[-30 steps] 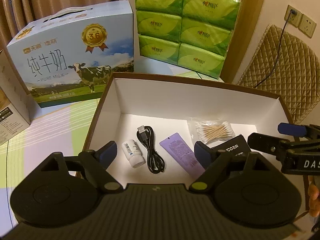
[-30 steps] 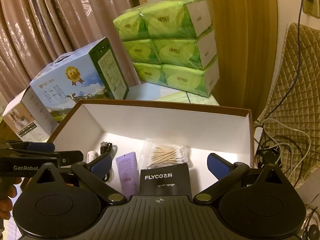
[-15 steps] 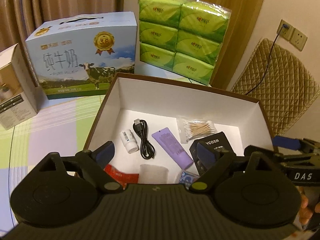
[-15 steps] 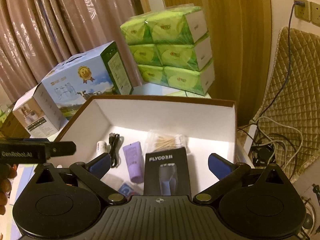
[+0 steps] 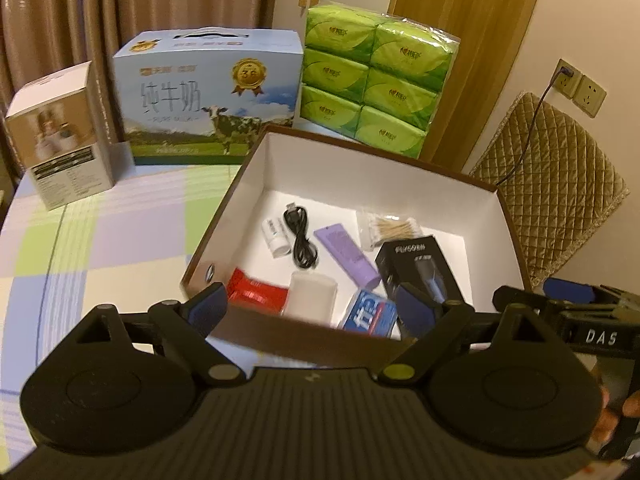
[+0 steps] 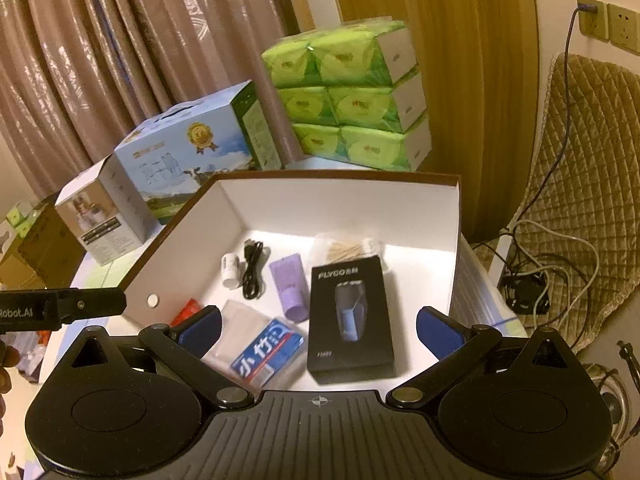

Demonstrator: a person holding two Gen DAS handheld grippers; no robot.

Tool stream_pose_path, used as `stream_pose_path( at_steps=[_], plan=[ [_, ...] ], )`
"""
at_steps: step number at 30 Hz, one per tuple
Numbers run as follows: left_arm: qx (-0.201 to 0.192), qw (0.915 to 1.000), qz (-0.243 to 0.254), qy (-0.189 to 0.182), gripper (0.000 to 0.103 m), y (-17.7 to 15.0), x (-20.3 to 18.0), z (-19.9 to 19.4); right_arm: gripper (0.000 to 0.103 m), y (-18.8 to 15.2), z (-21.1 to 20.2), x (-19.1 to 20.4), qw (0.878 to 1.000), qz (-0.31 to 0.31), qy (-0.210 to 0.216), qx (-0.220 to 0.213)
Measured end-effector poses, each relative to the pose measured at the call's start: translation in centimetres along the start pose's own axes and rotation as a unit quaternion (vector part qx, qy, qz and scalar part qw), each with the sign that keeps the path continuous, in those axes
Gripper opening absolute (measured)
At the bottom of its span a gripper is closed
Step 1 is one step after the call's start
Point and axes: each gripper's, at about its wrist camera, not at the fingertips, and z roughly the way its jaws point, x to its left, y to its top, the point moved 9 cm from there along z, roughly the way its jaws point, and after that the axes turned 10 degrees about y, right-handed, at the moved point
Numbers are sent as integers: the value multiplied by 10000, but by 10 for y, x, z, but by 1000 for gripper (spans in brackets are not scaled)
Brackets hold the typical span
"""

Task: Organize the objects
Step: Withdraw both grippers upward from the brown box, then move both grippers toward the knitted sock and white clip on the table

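We hold both grippers, left (image 5: 308, 306) and right (image 6: 318, 326), jaws wide and empty, over the near end of the open box (image 6: 454, 240), where shaver carton (image 6: 350, 312), cotton swabs (image 6: 348, 248) and cable (image 6: 252, 268) lie; lower one squarely before closing.

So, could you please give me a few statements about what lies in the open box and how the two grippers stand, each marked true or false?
1. The black FLYCO box lies flat inside the open box. True.
2. The black USB cable lies between the small white bottle and the purple tube. True.
3. The right gripper is shut on the purple tube. False: its jaws stand wide apart and hold nothing.
4. The bag of cotton swabs lies outside the box on the tablecloth. False: it lies inside, by the far wall.
5. The left gripper is open and empty. True.
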Motion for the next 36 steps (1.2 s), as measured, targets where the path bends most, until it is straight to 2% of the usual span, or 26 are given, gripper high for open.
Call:
stream_pose_path(
  at_steps=[19, 31, 36],
  plan=[
    [249, 9979, -408, 446, 89, -69, 60, -50, 101, -49, -41, 15, 9997, -110, -76, 203],
    [446, 9948, -681, 607, 89, -110, 90, -70, 101, -78, -46, 38, 9988, -184, 31, 452],
    [618, 9914, -838, 791, 89, -135, 113, -74, 101, -97, -41, 51, 9976, -206, 135, 639]
  ],
)
